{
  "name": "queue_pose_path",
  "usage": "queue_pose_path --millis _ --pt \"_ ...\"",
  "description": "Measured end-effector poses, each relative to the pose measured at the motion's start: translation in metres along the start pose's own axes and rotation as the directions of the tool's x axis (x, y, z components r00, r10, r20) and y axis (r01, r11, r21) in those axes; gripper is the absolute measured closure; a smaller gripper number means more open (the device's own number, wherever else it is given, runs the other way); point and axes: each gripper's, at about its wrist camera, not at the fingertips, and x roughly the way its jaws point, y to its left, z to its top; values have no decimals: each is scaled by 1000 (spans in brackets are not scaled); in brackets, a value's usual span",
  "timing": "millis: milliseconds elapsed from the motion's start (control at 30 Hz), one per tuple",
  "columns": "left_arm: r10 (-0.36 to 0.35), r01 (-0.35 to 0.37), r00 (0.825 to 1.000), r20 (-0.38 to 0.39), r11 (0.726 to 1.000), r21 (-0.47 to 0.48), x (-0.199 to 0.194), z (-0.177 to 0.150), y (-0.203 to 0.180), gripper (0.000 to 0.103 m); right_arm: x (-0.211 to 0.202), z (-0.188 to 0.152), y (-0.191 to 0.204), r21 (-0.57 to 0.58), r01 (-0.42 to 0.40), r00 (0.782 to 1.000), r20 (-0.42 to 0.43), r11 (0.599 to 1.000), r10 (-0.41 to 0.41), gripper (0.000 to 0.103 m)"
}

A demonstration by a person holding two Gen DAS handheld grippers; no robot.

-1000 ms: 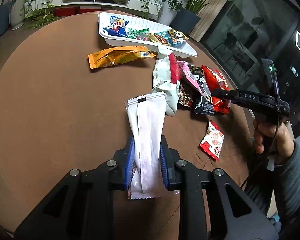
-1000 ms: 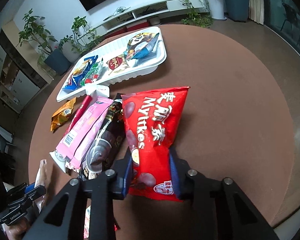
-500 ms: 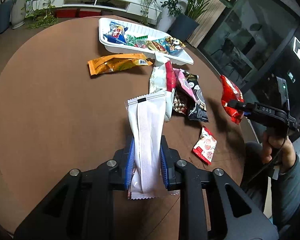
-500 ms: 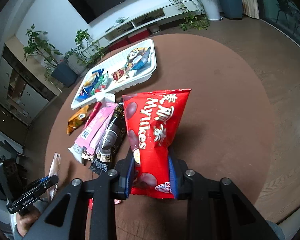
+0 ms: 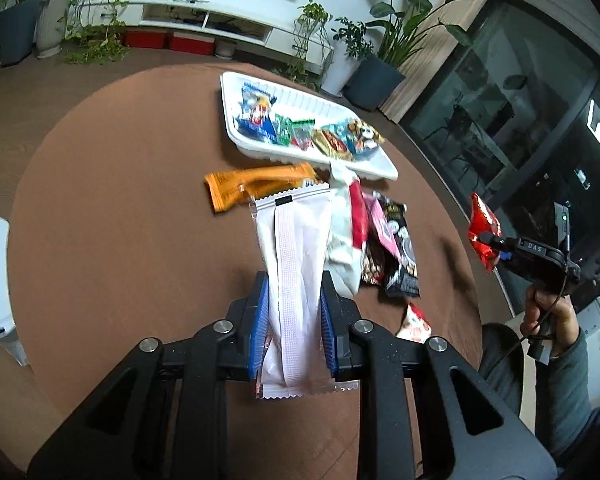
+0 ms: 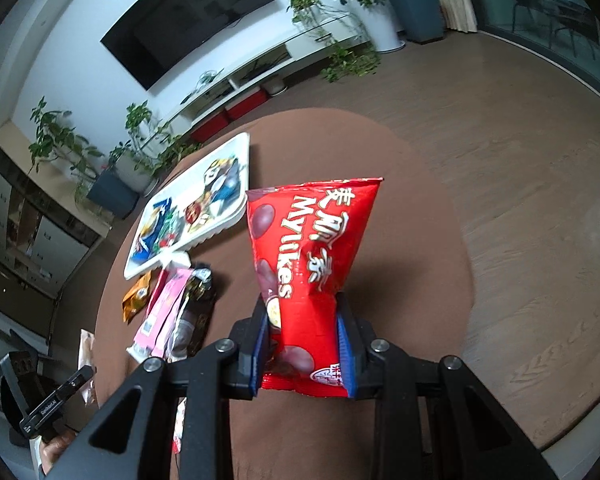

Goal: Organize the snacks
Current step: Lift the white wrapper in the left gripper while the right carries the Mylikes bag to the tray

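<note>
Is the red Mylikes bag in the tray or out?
Out. The red Mylikes bag is clamped in the right hand-held gripper, lifted over the table, apart from the white tray.

Tray (image 5: 374,168) snack labels blurred; orange pack (image 5: 256,186) near tray partly hidden behind white packet (image 5: 296,280).

A tray (image 5: 380,170) sits on the far side of the round worktop (image 5: 120,240), with several small snack packets (image 5: 296,130) lying in a row inside it. Just in front of the tray lies a long wrapper (image 5: 252,186), and to its right a heap of overlapping snack packs (image 5: 384,248) that touches the tray's near rim. A small sachet (image 5: 414,322) lies alone nearer the worktop's front edge, right of the left gripper (image 5: 294,320).
</note>
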Motion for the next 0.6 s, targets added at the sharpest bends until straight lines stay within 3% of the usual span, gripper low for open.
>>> queue_pose_path --millis 267,467,600 --pt "32 -38 996 83 996 78 -17 72 -10 82 -9 47 24 -57 -22 998 60 998 26 71" --pt "43 -61 991 124 988 145 -12 148 -26 82 -13 97 87 -180 -92 986 118 979 114 71" --pt "46 -65 993 107 981 180 13 193 -36 82 11 127 139 -274 -121 983 102 954 154 71"
